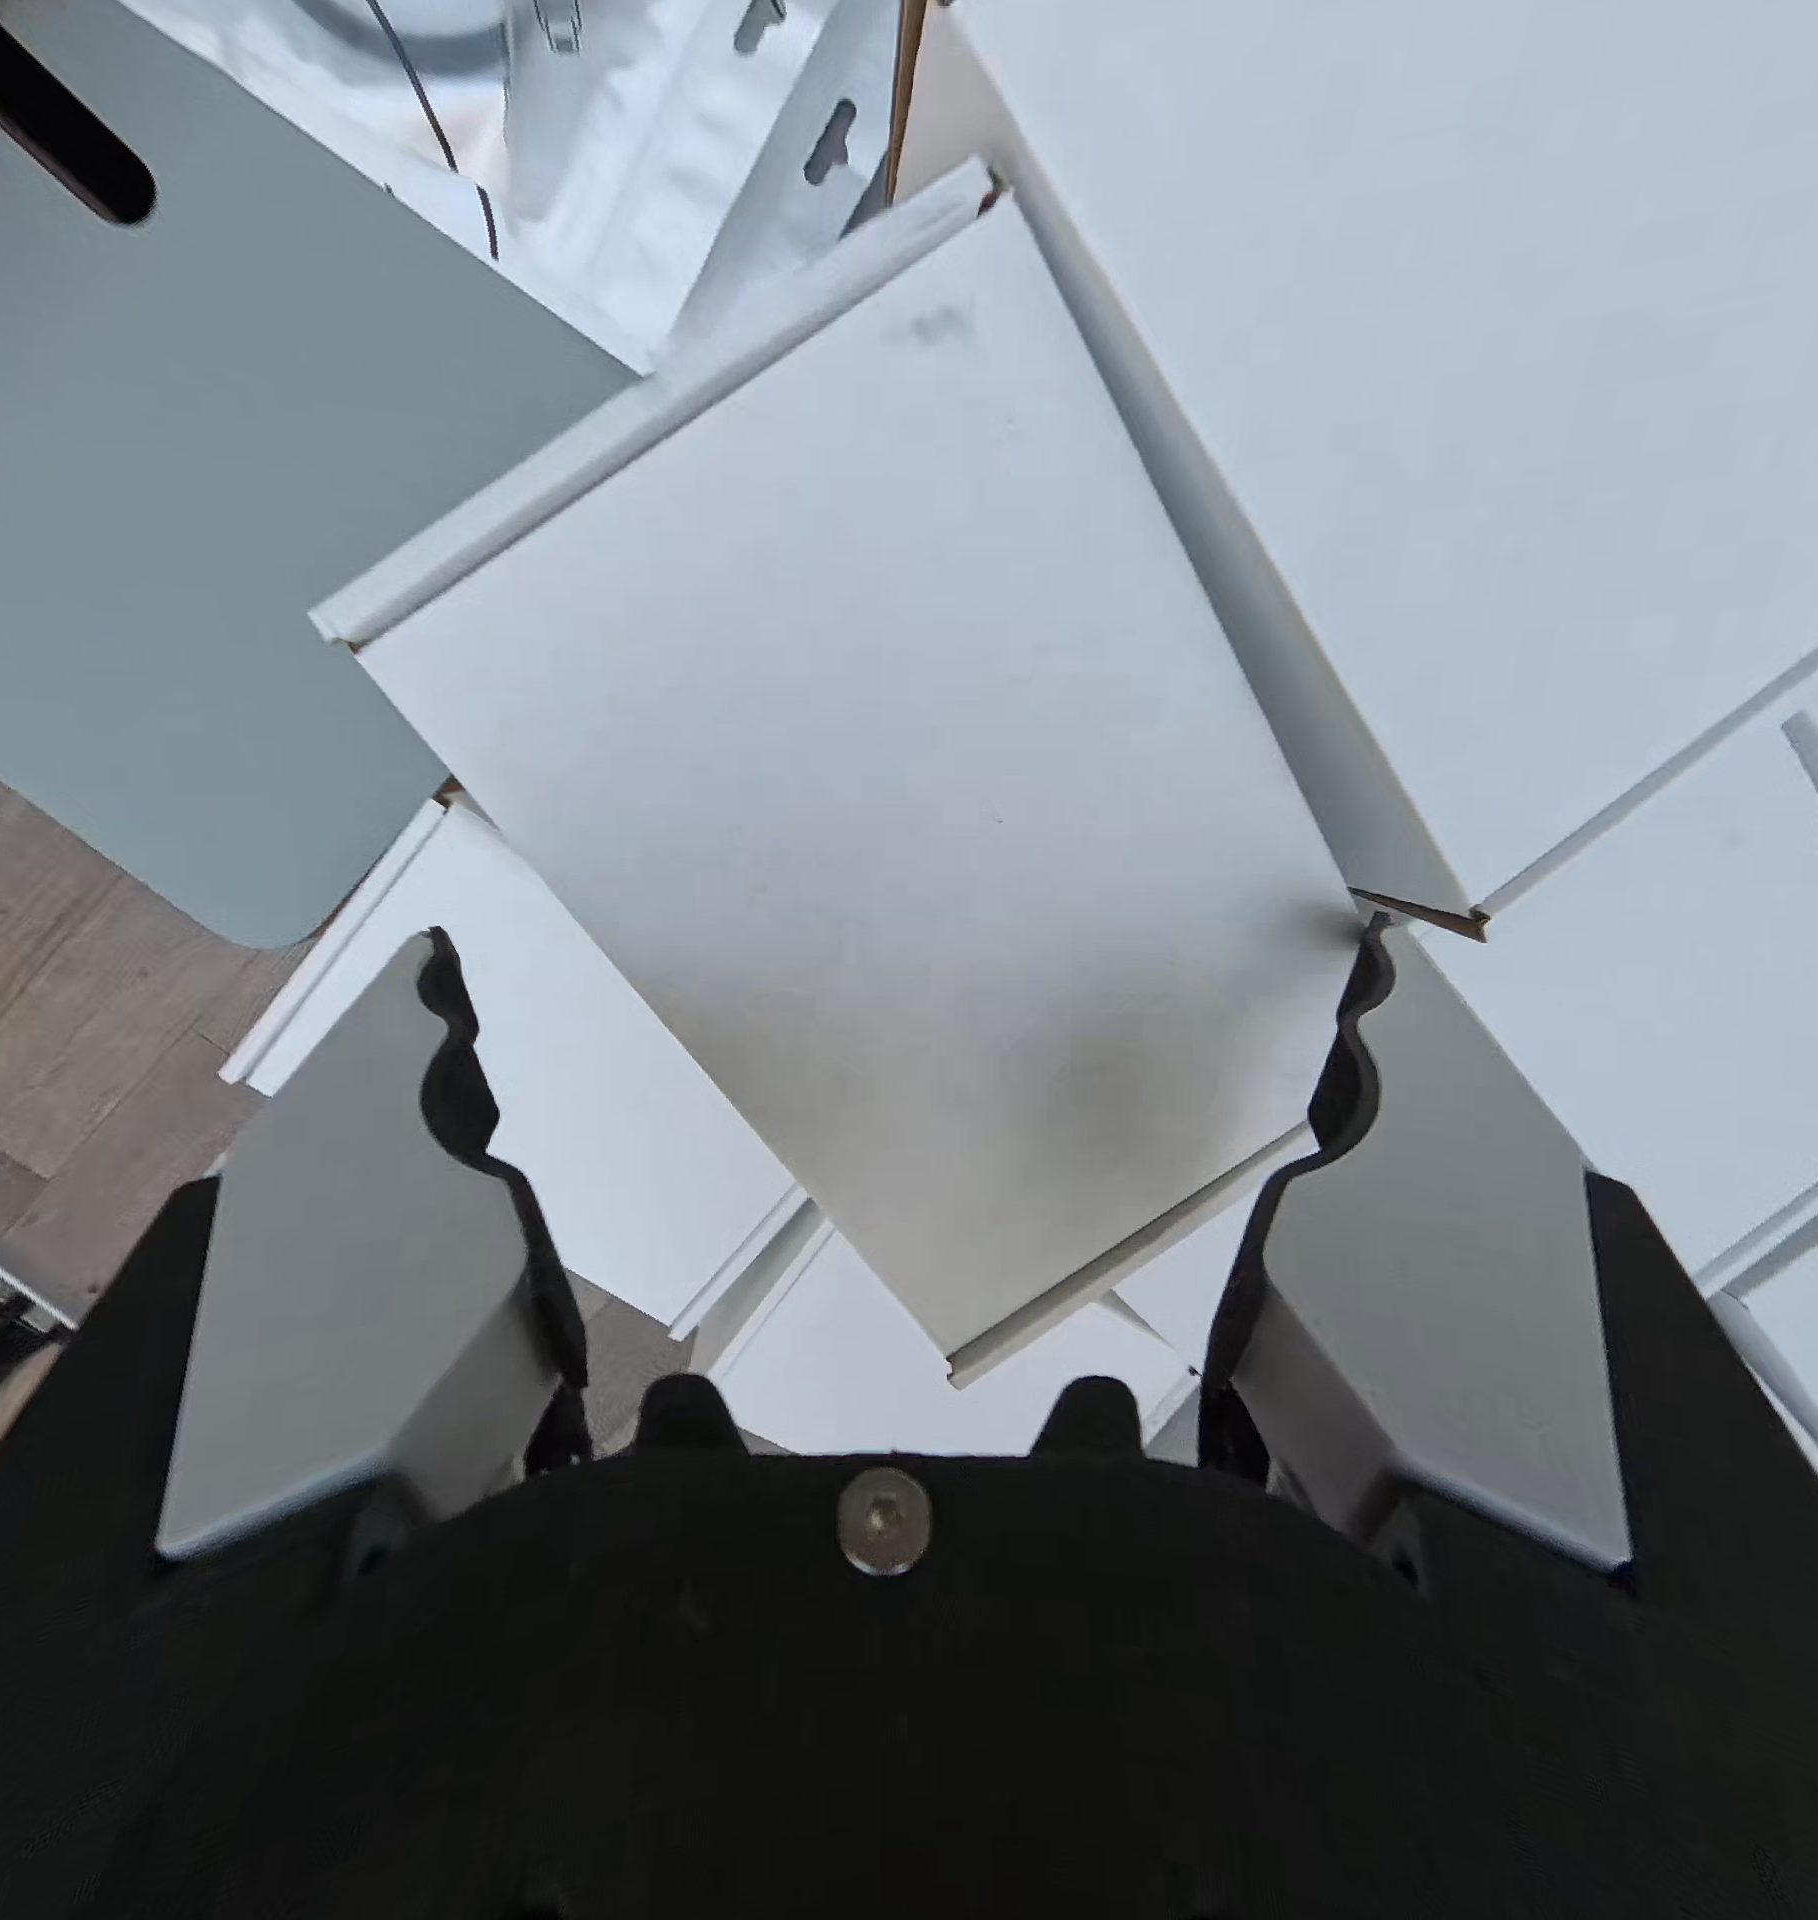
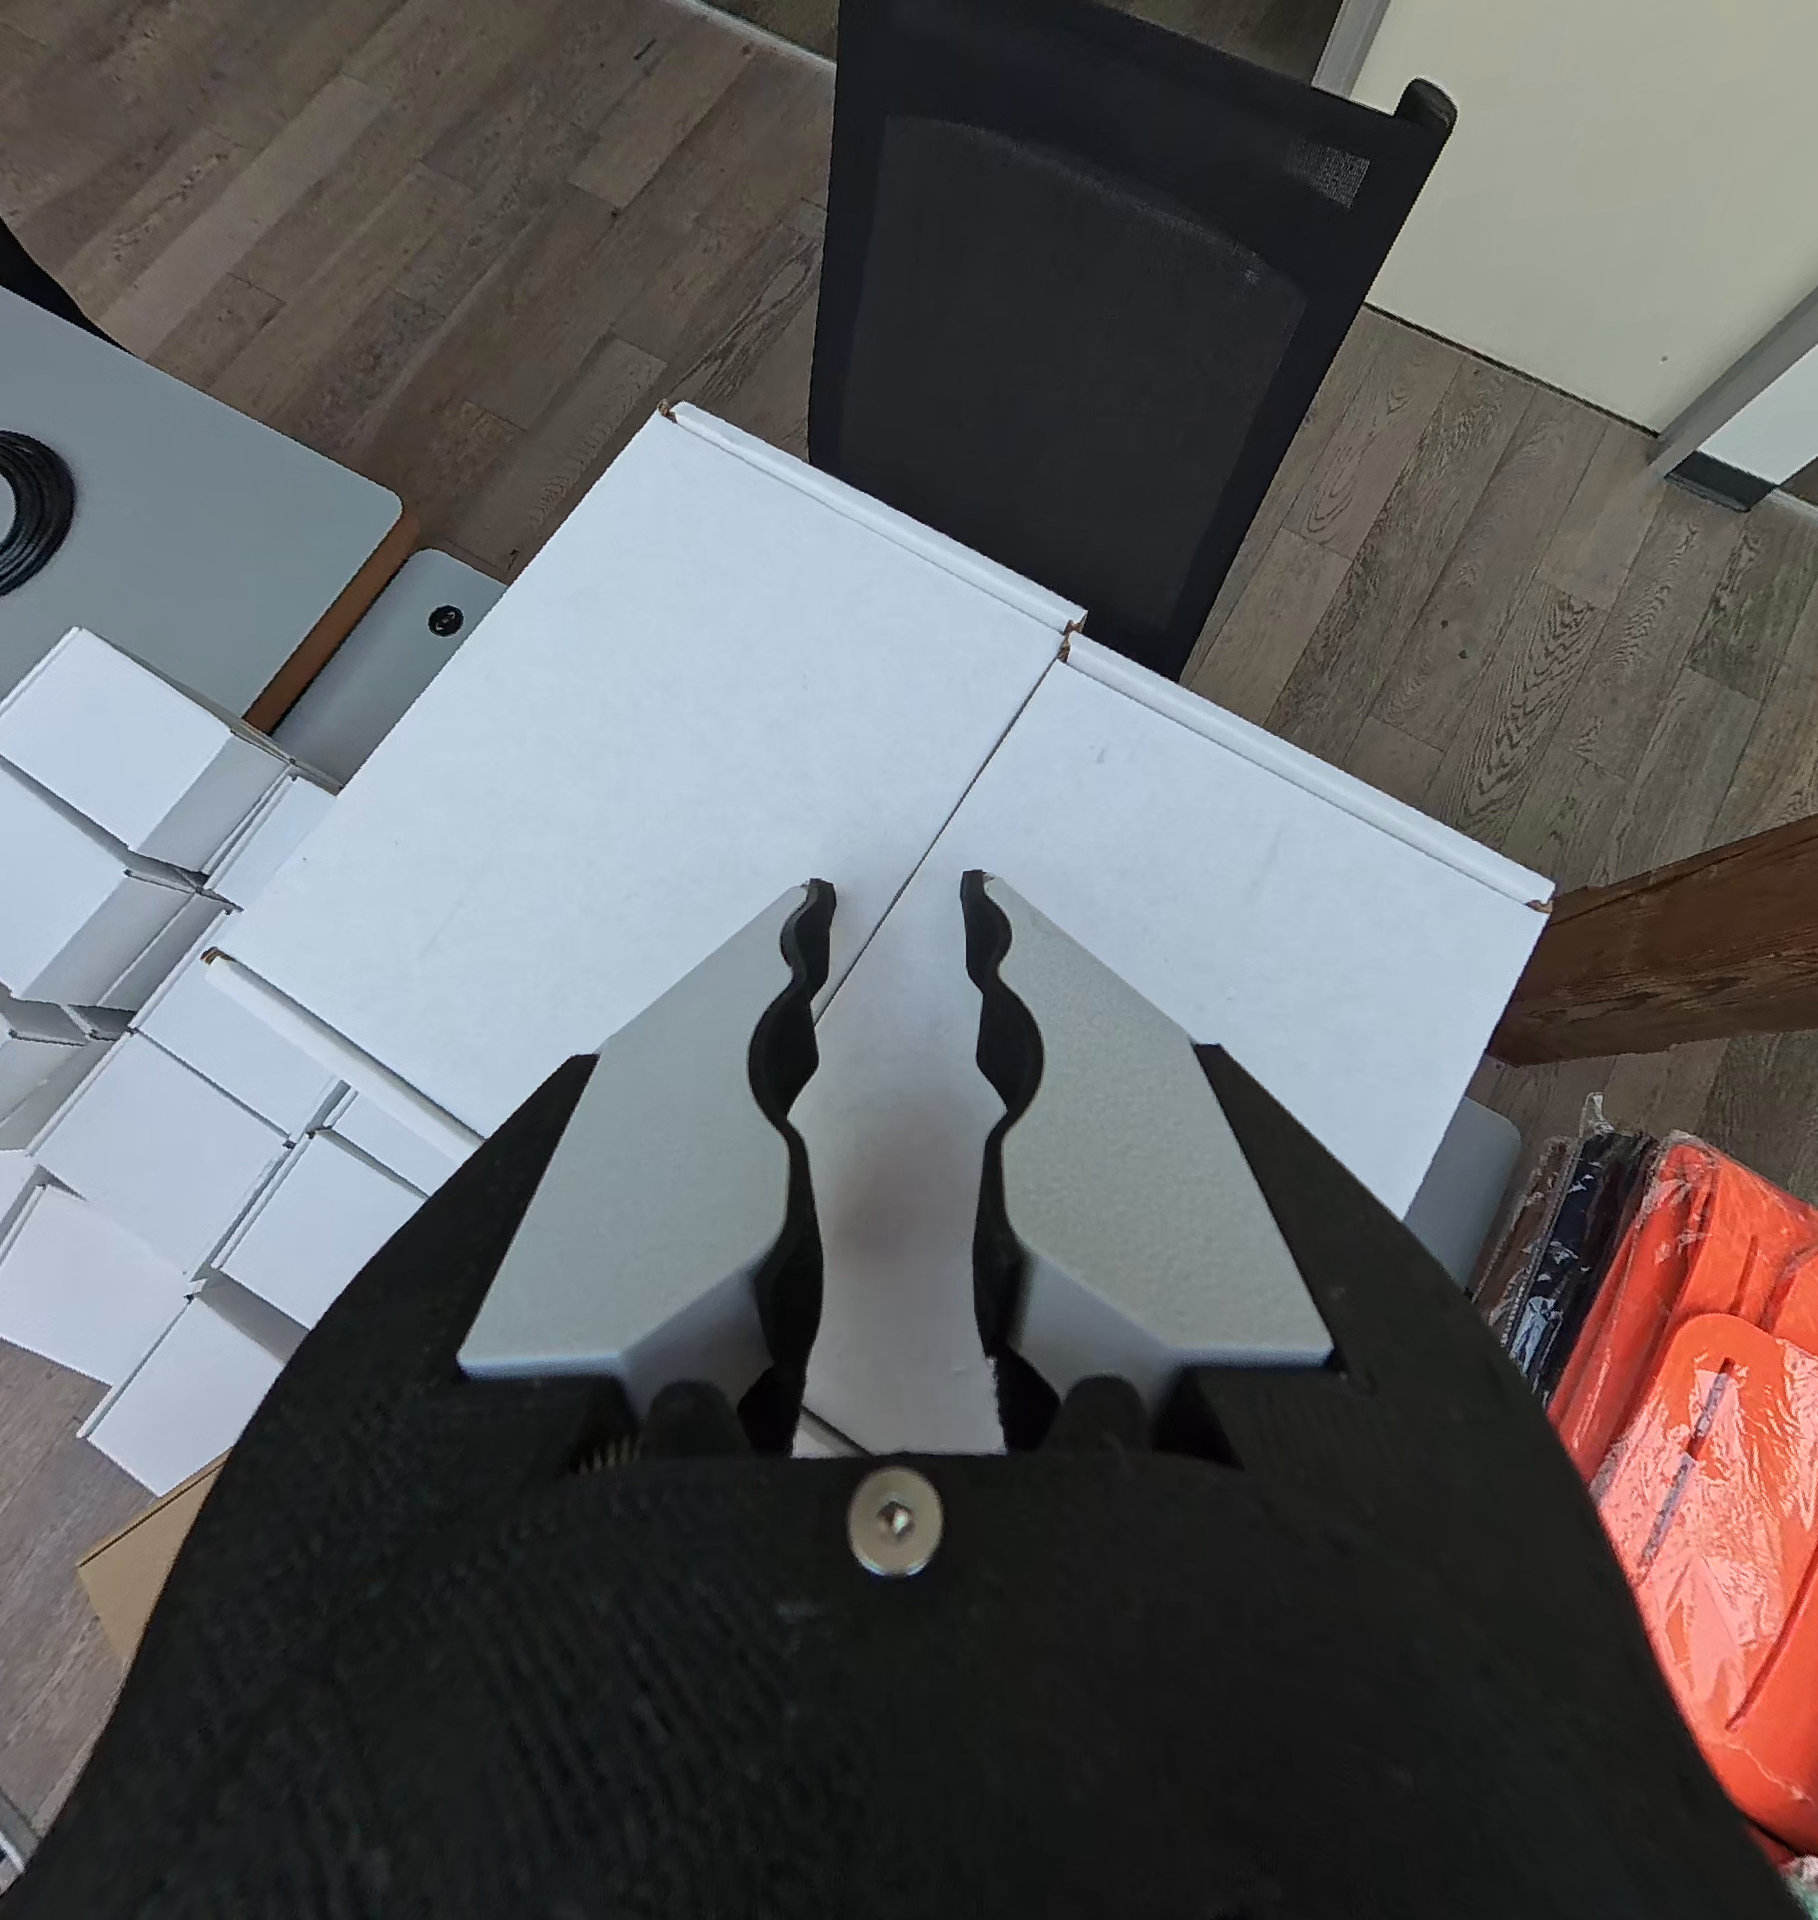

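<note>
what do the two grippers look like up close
Both match. The left gripper and right gripper each have a black textured body, one silver hex screw at its centre, and two flat grey fingers lined with wavy black pads. No cables, sleeves or markings show.

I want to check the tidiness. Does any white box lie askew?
Yes. In the left wrist view, one flat white box lies turned at an angle across the boxes under it. The left tongs hang open above it.
</note>
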The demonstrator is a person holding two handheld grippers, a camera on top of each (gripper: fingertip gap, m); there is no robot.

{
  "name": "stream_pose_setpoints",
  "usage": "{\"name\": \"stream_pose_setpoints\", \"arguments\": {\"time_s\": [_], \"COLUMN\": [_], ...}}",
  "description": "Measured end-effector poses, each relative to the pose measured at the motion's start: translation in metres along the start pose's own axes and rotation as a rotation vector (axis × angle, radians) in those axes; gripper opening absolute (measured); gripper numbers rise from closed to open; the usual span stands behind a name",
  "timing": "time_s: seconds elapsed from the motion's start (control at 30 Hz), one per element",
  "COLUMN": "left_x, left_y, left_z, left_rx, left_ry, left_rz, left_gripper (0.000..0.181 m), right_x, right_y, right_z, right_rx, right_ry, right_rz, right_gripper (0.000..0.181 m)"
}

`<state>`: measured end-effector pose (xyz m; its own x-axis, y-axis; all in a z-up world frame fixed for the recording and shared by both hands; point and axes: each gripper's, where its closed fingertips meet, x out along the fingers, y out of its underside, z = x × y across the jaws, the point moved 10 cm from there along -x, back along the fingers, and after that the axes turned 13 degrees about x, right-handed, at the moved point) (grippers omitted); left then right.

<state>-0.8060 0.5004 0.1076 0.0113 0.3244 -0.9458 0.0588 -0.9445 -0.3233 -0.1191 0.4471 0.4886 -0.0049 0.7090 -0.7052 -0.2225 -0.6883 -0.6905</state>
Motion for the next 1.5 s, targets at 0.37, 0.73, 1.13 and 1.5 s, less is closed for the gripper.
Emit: {"name": "stream_pose_setpoints", "arguments": {"time_s": [0.37, 0.73, 1.13, 1.5], "left_x": [-0.007, 0.017, -0.010, -0.274], "left_y": [0.000, 0.006, 0.003, -0.096], "left_z": [0.040, 0.028, 0.036, -0.192], "left_rx": [0.329, 0.002, 0.010, 0.512], "left_ry": [0.110, 0.078, 0.263, 1.036], "left_rz": [0.282, 0.309, 0.353, -0.086], "left_gripper": [0.158, 0.158, 0.143, 0.142], "right_x": [-0.001, 0.002, 0.003, 0.004], "right_y": [0.001, -0.002, -0.002, -0.001], "right_z": [-0.003, 0.001, 0.000, 0.000], "right_rx": [0.005, -0.012, -0.007, -0.009], "right_ry": [-0.020, -0.015, -0.025, -0.040], "right_rz": [-0.011, -0.007, -0.014, -0.022], "right_gripper": [0.025, 0.025, 0.024, 0.023]}}
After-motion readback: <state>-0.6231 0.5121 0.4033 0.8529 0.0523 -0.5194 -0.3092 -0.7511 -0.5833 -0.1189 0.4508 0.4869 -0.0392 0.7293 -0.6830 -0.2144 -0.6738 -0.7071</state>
